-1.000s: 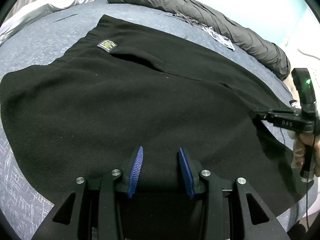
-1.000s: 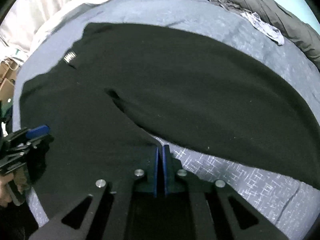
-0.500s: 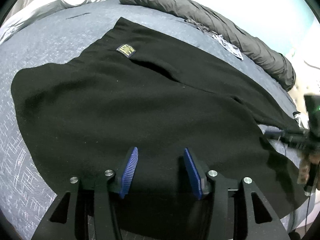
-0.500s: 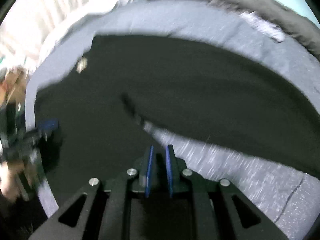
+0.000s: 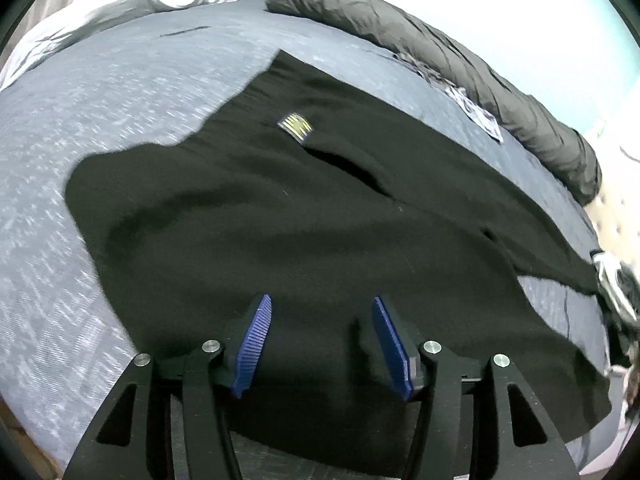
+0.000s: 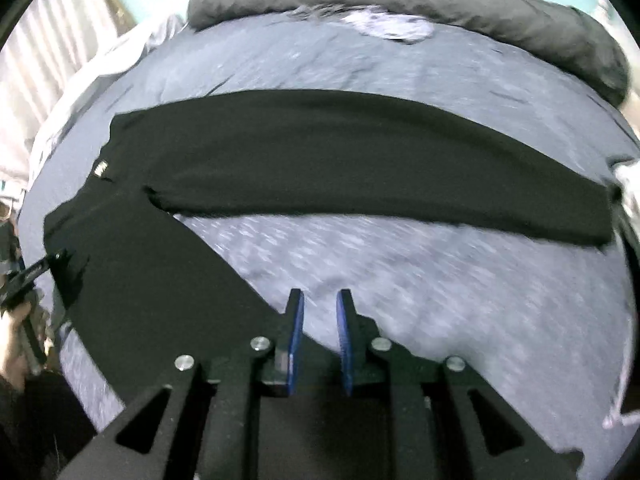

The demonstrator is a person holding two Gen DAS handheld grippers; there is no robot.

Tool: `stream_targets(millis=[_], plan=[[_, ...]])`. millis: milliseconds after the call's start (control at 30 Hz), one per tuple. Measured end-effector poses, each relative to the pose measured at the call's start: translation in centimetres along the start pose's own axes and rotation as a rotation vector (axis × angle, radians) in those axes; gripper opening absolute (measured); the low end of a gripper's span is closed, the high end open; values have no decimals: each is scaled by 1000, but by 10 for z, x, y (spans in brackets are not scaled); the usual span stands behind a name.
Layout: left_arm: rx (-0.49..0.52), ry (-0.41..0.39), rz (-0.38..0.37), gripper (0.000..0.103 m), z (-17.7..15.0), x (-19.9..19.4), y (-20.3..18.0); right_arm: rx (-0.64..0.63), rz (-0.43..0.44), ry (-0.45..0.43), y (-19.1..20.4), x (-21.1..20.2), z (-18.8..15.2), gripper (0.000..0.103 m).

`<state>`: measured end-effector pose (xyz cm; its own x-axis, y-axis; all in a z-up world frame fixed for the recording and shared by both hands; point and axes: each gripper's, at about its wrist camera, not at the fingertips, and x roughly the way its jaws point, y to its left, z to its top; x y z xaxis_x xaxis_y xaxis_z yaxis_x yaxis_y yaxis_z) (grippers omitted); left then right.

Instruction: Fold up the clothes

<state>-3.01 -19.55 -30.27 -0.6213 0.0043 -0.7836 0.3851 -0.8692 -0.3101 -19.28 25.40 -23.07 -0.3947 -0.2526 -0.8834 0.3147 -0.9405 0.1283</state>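
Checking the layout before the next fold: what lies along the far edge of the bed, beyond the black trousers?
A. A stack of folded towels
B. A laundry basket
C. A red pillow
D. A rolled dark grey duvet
D: a long, crumpled dark grey duvet runs along the bed's far edge behind the black trousers; the left wrist view shows it too.

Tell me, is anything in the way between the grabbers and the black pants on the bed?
Nothing visible. The left gripper, jaws opening, hangs right over the black pants with only air between. The right gripper, also opening, sits above bare grey bedspread beside the near leg. No objects lie between.
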Motion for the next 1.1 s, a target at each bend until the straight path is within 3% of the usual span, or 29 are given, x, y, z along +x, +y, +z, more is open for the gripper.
stream_targets(millis=[100,267,400,500,733,933,1100], plan=[[-7,3,-4,58,10,-13,4,52,-21,-13,-32,-38,-32,34],[63,47,17,58,25,-29,2,169,-20,-27,-78,-78,-86,36],[97,71,41,59,31,-46,6,274,-32,-46,-102,-97,-124,45],[115,80,32,59,31,-60,11,331,-61,-46,-116,-108,-151,47],[102,108,71,60,31,-75,35,463,-72,-33,-138,-128,-202,51],[71,158,71,60,21,-66,48,558,-82,21,-143,-121,-238,51],[45,188,59,60,9,-55,54,621,15,-8,-141,-114,-247,51]])
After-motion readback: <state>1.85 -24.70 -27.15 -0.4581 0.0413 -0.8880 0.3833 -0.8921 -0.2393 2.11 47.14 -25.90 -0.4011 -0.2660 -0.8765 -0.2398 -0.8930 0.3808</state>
